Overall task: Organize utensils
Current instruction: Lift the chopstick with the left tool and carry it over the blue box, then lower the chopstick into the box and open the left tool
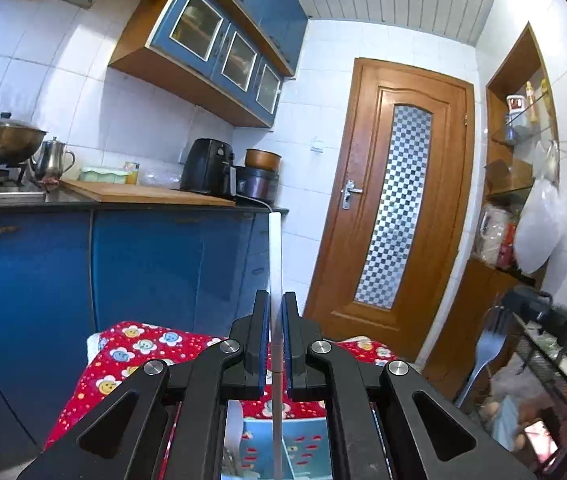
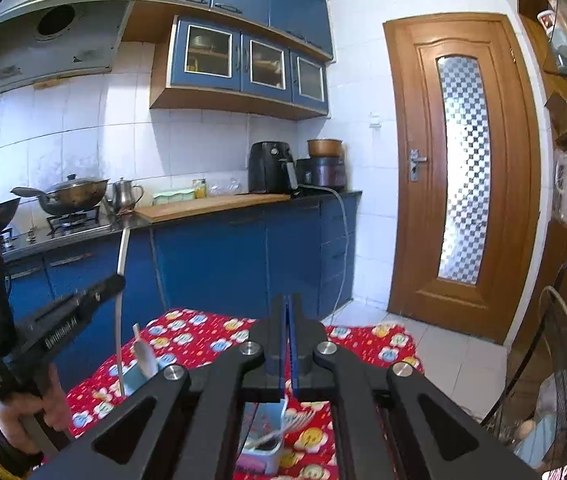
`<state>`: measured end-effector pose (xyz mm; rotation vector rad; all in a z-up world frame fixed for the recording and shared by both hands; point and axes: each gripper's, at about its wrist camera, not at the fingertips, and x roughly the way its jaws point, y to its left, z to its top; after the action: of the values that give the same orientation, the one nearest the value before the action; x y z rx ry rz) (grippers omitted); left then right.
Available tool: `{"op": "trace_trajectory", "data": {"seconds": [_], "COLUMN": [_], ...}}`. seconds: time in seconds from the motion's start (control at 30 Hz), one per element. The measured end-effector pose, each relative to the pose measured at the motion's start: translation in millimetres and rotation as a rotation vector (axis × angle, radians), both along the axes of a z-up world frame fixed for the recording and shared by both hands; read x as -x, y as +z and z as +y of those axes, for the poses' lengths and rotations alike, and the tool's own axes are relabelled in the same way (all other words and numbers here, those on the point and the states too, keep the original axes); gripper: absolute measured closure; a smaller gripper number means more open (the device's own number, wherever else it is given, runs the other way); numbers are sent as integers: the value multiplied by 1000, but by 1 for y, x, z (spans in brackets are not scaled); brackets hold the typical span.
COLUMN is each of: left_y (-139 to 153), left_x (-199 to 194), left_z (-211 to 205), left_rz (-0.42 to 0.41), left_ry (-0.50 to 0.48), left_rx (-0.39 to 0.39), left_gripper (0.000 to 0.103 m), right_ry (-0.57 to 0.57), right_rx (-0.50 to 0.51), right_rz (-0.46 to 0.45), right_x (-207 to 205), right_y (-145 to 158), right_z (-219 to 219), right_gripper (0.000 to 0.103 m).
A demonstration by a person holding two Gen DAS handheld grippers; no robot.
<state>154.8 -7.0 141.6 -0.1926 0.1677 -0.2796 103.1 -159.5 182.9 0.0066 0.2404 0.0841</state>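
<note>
My left gripper (image 1: 276, 300) is shut on a thin white utensil handle (image 1: 275, 252) that stands upright between its jaws, above a light blue utensil box (image 1: 283, 452) on the red flowered cloth (image 1: 123, 360). In the right wrist view the same left gripper (image 2: 117, 280) holds the white utensil (image 2: 120, 300) over a blue box (image 2: 133, 376) with a spoon (image 2: 145, 356) in it. My right gripper (image 2: 286, 300) is shut with nothing visible between its jaws, above another small box (image 2: 261, 452) holding a fork (image 2: 295, 420).
A fork (image 1: 487, 348) stands at the right by a wire rack (image 1: 543, 360). Blue counter cabinets (image 2: 223, 260) with stove, wok (image 2: 71, 194) and air fryer (image 2: 269, 166) stand behind. A wooden door (image 2: 463, 168) is at the right.
</note>
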Motion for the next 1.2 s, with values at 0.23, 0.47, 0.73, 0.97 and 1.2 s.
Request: {"op": "trace_trajectory", "data": {"seconds": [0.23, 0.47, 0.73, 0.97, 1.2], "left_y": [-20, -37, -45, -40, -35], "left_x": [-18, -22, -24, -16, -3], "left_z": [-2, -8, -16, -19, -14], "left_rz": [-3, -36, 10, 43, 119], "left_ry": [13, 44, 41, -1, -37], "left_rx": [3, -16, -60, -91, -75], "left_gripper": [97, 97, 97, 90, 90], "right_ry": [-12, 11, 47, 110, 113], "right_rx": [16, 14, 4, -64, -59], "right_rz": [29, 116, 203, 190, 150], "right_x": [-34, -55, -69, -67, -44], "right_y": [-8, -39, -64, -63, -45], "right_z": [3, 6, 10, 13, 18], "right_gripper": [101, 101, 100, 99, 99]}}
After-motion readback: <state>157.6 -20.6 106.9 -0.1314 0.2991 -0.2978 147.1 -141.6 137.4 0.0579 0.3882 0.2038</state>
